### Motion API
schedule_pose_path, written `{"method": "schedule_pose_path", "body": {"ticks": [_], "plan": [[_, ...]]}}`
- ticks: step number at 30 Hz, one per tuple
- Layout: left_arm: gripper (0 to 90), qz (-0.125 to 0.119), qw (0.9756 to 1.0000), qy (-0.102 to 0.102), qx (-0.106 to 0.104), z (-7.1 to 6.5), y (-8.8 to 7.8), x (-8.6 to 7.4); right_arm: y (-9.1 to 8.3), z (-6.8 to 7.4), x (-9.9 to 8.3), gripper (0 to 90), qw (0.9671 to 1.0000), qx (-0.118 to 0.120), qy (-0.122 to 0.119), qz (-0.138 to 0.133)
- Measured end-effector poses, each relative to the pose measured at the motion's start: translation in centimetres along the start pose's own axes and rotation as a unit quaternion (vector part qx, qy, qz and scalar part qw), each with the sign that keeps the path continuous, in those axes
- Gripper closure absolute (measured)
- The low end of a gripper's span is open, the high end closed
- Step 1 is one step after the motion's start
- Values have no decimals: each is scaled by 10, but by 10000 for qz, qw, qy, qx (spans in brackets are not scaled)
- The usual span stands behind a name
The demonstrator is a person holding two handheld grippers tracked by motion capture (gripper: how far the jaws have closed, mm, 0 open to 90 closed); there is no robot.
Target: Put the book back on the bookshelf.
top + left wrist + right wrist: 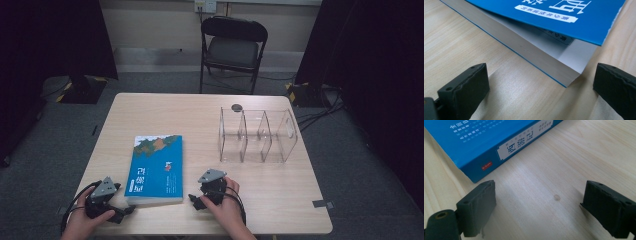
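The blue book (154,169) lies flat on the tabletop (210,115) near its front edge, between the two grippers, its cover lifted slightly at the near corner in the left gripper view. To its left the left gripper (126,212) rests by the book's near left corner with its jaws spread wide and holding nothing, the corner just ahead of them; whether a jaw brushes the pages is hard to tell. To the book's right the right gripper (195,201) sits beside the spine, jaws wide apart over bare wood, and farther right stands a clear divided organizer (257,136).
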State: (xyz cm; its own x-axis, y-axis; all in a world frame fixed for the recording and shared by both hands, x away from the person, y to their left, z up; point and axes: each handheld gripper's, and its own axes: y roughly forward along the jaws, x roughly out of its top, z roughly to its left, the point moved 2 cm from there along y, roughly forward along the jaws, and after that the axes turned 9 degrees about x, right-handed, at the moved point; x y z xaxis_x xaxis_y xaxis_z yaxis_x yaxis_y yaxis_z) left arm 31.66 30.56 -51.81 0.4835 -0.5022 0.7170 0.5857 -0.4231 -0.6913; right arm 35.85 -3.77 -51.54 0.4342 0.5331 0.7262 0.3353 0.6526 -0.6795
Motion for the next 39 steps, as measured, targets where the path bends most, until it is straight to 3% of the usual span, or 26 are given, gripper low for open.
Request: {"method": "schedule_pose_path", "body": {"ticks": [10,11,17,18,21,22,23,24,26,27,30,39], "plan": [[0,-27,10000,-18,-9,-1,1,1,0,0,0,106,10000,1,1,-1],[0,9,10000,69,-29,0,1,2,0,0,0,106,10000,1,1,-2],[5,88,9999,-40,86,-2,3,6,0,0,0,106,10000,2,2,-1],[26,59,9999,-102,76,-3,3,7,0,0,0,106,10000,5,-21,-12],[117,227,9997,27,47,-1,-1,10,0,0,0,105,10000,8,-31,-14],[143,168,9998,-94,22,-4,0,11,0,0,0,105,10000,9,-33,-16],[166,276,9996,95,14,-3,-1,12,0,0,0,105,10000,10,-31,-16],[179,299,9995,31,-11,-5,-2,13,0,0,0,105,10000,10,-31,-18],[232,326,9994,84,-82,-7,-2,15,0,0,0,105,10000,10,-33,-17],[232,345,9992,45,-214,-9,-3,16,0,0,0,105,10000,11,-32,-18],[297,462,9989,68,-62,-11,-3,19,0,0,0,105,10000,9,-32,-19],[309,737,9973,57,-4,-13,-3,26,0,0,0,105,10000,9,-32,-20]]}}
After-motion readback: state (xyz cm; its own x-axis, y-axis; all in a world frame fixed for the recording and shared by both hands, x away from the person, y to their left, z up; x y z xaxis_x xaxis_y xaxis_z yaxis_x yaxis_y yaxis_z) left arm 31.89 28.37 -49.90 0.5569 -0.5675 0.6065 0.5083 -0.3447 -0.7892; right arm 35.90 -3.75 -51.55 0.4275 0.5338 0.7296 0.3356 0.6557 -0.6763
